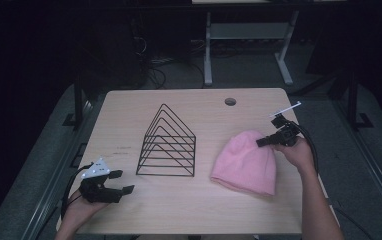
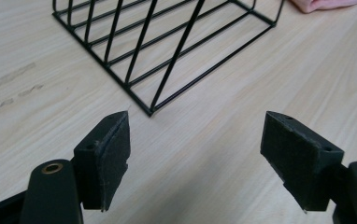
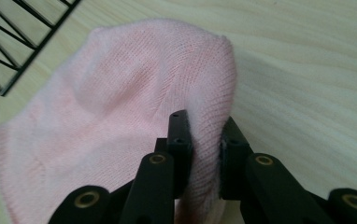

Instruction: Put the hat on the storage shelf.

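A pink knit hat point(image 1: 246, 161) lies flat on the right half of the wooden table point(image 1: 129, 115). My right gripper point(image 1: 262, 142) is shut on the hat's upper right edge; in the right gripper view a fold of the pink hat point(image 3: 120, 116) is pinched between the black jaws of the right gripper point(image 3: 205, 154). A black wire rack point(image 1: 167, 143) of nested triangles stands at the table's middle. My left gripper point(image 1: 121, 182) rests open near the front left corner, pointing right. Its open jaws frame bare wood in front of the rack's corner point(image 2: 151, 111), with the left gripper point(image 2: 195, 154) holding nothing.
A round cable hole point(image 1: 230, 101) sits near the table's far edge. Behind the table stand a white desk frame point(image 1: 249, 45) and dark equipment on the floor. A corner of the pink hat point(image 2: 321, 3) shows past the rack.
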The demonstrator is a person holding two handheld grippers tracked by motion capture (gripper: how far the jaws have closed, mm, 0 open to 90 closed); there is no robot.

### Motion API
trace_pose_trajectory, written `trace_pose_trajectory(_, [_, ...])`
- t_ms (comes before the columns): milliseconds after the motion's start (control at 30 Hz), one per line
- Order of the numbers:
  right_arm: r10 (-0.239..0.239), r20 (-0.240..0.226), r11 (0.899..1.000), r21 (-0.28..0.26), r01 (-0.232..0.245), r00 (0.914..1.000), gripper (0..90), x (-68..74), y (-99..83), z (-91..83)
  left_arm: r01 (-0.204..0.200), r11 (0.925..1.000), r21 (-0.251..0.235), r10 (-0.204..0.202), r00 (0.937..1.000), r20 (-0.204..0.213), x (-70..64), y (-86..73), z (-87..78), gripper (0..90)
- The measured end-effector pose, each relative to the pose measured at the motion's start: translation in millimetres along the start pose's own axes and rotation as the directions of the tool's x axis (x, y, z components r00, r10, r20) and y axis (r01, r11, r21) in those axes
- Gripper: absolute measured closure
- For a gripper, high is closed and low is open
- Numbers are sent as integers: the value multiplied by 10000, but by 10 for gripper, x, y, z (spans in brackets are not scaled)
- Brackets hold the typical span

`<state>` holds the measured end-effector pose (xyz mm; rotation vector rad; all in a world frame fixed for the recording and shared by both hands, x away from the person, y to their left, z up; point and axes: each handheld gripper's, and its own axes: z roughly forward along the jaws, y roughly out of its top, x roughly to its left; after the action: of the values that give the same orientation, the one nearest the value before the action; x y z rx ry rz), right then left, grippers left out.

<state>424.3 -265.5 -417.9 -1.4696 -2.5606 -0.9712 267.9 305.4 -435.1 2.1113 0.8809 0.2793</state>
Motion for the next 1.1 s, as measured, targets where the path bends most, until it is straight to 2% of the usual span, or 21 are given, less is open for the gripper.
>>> trace_pose_trajectory(33, [0, 0, 10000, 0, 0, 10000, 783, 0, 0, 0, -38, 10000, -38, 39, 10000, 60, -10, 20, -7, 243])
trace_pose_trajectory(133, [-43, -131, 9992, -407, 37, 9999, 784, 48, -22, -144, -255, 9995, -176, 258, 9994, 221, -63, 118, -33, 244])
trace_pose_trajectory(200, [-115, -151, 9985, -541, 107, 9998, 784, 57, -28, -177, -280, 9994, -199, 285, 9992, 265, -82, 144, -41, 244])
trace_pose_trajectory(333, [-244, -338, 9948, -992, 210, 9991, 783, 106, -55, -324, -600, 9980, -176, 608, 9969, 494, -143, 235, -69, 244])
trace_pose_trajectory(433, [-340, -296, 9937, -1082, 306, 9990, 783, 148, -58, -412, -768, 9970, -138, 775, 9948, 657, -188, 284, -94, 244])
trace_pose_trajectory(700, [-863, -273, 9869, -1389, 817, 9959, 784, 280, -10, -652, -1230, 9924, 5, 1220, 9851, 1213, -306, 388, -177, 244])
trace_pose_trajectory(800, [-1184, -209, 9803, -1616, 1135, 9927, 785, 365, 9, -764, -1476, 9890, -74, 1469, 9765, 1578, -385, 463, -241, 244])
trace_pose_trajectory(833, [-1184, -209, 9803, -1616, 1135, 9927, 785, 365, 9, -764, -1476, 9890, -74, 1469, 9765, 1578, -385, 463, -241, 244])
trace_pose_trajectory(933, [-1381, -199, 9780, -1607, 1331, 9902, 785, 424, 40, -834, -1675, 9859, -43, 1655, 9692, 1823, -450, 542, -285, 244])
trace_pose_trajectory(1000, [-1513, -203, 9768, -1565, 1464, 9883, 784, 486, 74, -907, -1966, 9805, 68, 1913, 9610, 1995, -503, 622, -308, 244])
trace_pose_trajectory(1033, [-1513, -203, 9768, -1565, 1464, 9883, 784, 486, 74, -907, -1966, 9805, 68, 1913, 9610, 1995, -503, 622, -308, 244])
trace_pose_trajectory(1100, [-1579, -229, 9763, -1533, 1527, 9872, 784, 526, 95, -954, -2115, 9773, 123, 2043, 9560, 2104, -527, 666, -310, 244])
